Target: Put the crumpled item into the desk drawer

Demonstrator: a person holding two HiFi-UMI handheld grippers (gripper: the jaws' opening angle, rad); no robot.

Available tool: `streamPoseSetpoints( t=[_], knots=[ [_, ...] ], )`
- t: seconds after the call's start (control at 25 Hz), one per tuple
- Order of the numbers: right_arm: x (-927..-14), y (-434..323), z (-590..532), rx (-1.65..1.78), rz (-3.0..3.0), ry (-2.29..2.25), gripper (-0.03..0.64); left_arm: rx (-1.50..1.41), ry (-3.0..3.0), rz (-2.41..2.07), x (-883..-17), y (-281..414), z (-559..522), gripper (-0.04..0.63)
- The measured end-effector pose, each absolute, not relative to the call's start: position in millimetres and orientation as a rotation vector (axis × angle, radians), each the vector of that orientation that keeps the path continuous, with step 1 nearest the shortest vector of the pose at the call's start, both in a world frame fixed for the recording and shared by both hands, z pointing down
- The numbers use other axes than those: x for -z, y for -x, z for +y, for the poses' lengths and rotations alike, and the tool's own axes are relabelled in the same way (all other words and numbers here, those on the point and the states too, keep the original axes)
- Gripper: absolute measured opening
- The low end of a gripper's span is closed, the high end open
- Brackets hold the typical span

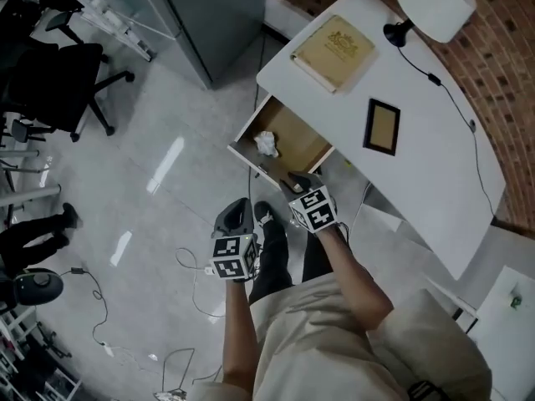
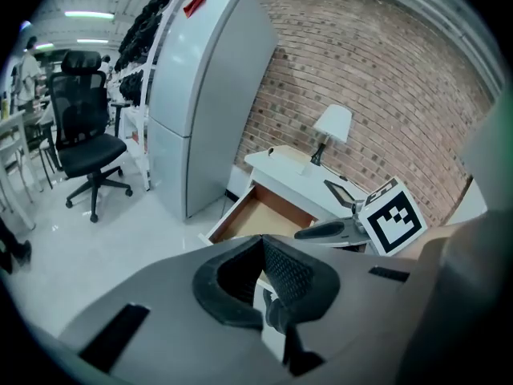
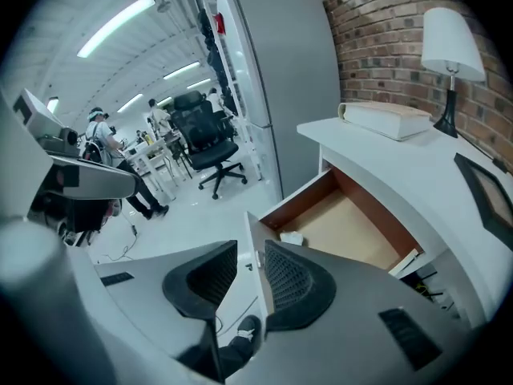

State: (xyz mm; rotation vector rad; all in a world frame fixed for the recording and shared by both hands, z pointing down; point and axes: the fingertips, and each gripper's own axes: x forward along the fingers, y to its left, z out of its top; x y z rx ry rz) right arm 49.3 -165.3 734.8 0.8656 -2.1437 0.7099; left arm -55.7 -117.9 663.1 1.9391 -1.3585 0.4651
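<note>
The white desk has its drawer pulled out. A crumpled white paper ball lies on the drawer's wooden bottom, also seen in the right gripper view. My right gripper hovers at the near right corner of the drawer front; its jaws stand slightly apart, with the white drawer front panel showing through the gap and nothing held. My left gripper hangs lower left, over the floor, short of the drawer; its pads meet, empty.
A tan book, a dark picture frame and a white lamp with its cord sit on the desk. A grey cabinet stands left of the desk, a black office chair far left. Cables trail over the floor.
</note>
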Motion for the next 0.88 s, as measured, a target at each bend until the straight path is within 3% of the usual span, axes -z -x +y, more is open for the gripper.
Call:
streamPoseSetpoints(
  t=[0.44, 0.88],
  knots=[
    [-651, -50, -139, -0.693, -2.258, -0.859, 0.132, -0.445, -2.097, -1.365, -580, 27, -134, 0.015],
    [-601, -81, -142, -0.63, -2.319, -0.994, 0.132, -0.536, -2.18, -1.295, -578, 5, -122, 0.015]
  ],
)
